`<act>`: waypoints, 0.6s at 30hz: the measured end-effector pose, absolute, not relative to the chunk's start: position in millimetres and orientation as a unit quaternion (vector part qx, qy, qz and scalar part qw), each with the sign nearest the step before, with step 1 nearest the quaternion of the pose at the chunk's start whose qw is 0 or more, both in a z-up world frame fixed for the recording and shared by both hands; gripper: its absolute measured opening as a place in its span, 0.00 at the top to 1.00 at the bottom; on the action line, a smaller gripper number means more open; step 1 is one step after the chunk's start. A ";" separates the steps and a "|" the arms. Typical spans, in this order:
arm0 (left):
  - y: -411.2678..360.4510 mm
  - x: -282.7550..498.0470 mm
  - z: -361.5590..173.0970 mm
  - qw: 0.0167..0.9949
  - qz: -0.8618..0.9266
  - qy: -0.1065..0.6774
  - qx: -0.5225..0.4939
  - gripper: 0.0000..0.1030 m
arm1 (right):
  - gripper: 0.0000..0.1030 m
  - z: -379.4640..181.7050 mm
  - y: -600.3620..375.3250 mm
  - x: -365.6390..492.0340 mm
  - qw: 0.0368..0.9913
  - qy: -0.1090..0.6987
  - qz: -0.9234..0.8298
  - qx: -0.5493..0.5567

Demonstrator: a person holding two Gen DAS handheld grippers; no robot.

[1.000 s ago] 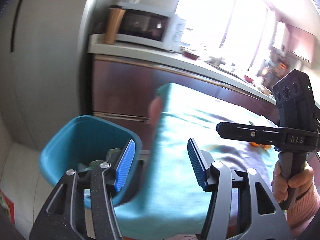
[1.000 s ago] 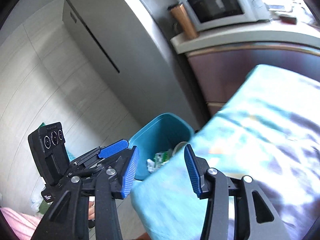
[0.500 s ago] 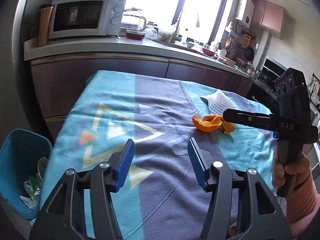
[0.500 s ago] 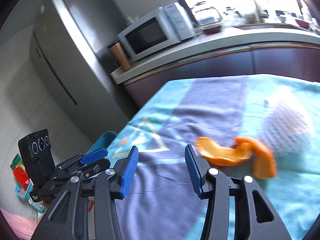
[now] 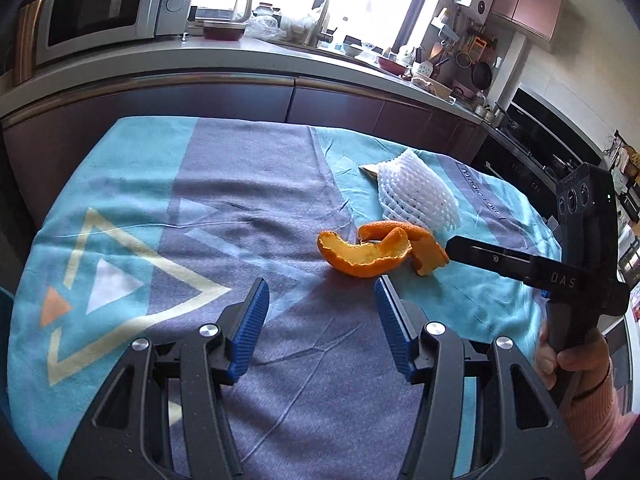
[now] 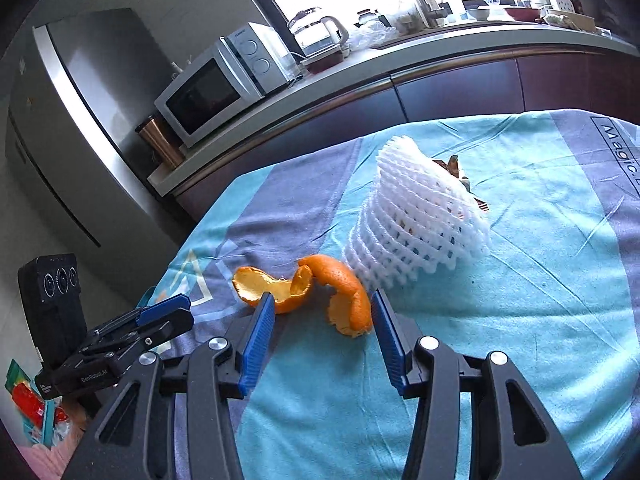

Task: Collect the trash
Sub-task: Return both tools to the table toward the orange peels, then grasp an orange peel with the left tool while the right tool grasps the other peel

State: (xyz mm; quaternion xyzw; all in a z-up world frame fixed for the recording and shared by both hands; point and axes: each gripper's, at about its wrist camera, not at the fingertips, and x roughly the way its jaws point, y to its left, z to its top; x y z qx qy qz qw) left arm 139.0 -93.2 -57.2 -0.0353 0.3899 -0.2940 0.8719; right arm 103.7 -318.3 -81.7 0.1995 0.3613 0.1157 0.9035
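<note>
Curled orange peel (image 5: 362, 256) lies on the teal and grey tablecloth (image 5: 240, 184), with a white foam fruit net (image 5: 416, 196) just behind it. My left gripper (image 5: 320, 292) stands open over the cloth, short of the peel, with nothing between its fingers. My right gripper (image 6: 323, 308) is open too. Its blue pads (image 6: 262, 332) flank the near end of the peel (image 6: 344, 292) without pressing on it. The foam net (image 6: 416, 224) rises right behind, partly covering a brown wrapper (image 6: 452, 164). Each gripper shows from the side in the other's view: right (image 5: 452, 246), left (image 6: 176, 312).
Behind the table runs a dark cabinet front under a counter (image 5: 280, 52) carrying a microwave (image 6: 216, 88) and a glass kettle (image 5: 224, 0). A steel fridge (image 6: 80, 120) stands at the left. A hand (image 5: 568, 356) in a pink sleeve grips the right tool.
Both views swung away from the blue bin at the table's end and onto the tabletop. The peel and foam net came into view and now sit closer to both grippers.
</note>
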 end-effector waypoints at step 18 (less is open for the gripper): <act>-144.1 184.9 -81.8 0.836 -0.318 0.445 -0.046 0.54 | 0.57 -99.0 -321.7 118.0 0.890 0.383 0.123 0.213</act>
